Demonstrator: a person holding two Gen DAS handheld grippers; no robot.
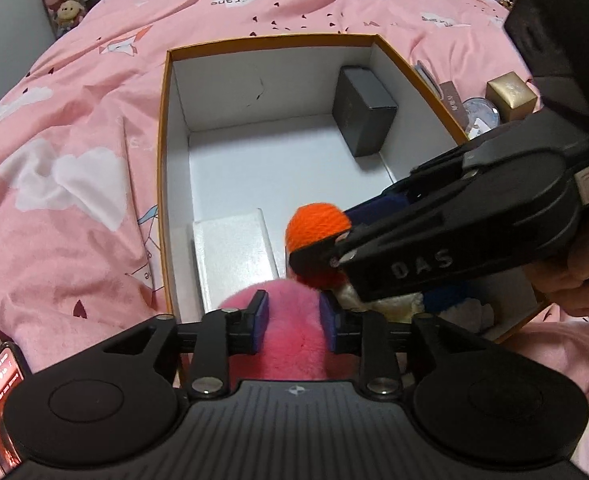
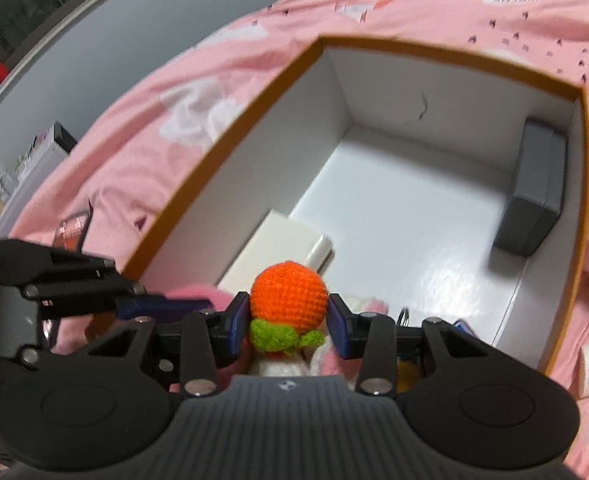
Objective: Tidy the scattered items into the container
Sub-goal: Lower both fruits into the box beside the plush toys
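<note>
— Any lettering? Grips?
— "DAS" on the right gripper (image 1: 336, 248), pinching the orange crochet ball (image 2: 289, 295) over the near end of the box (image 1: 165, 152). Left gripper (image 1: 293, 322): pads spread beside the pink pompom (image 1: 278, 334).
— Free room?
— White floor mid-box; dark grey case (image 1: 364, 114) against the right wall, white box (image 1: 234, 256) near left.

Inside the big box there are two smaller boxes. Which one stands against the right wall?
The dark grey box stands against the right wall, toward the far end. The white box lies flat near the left wall.
</note>
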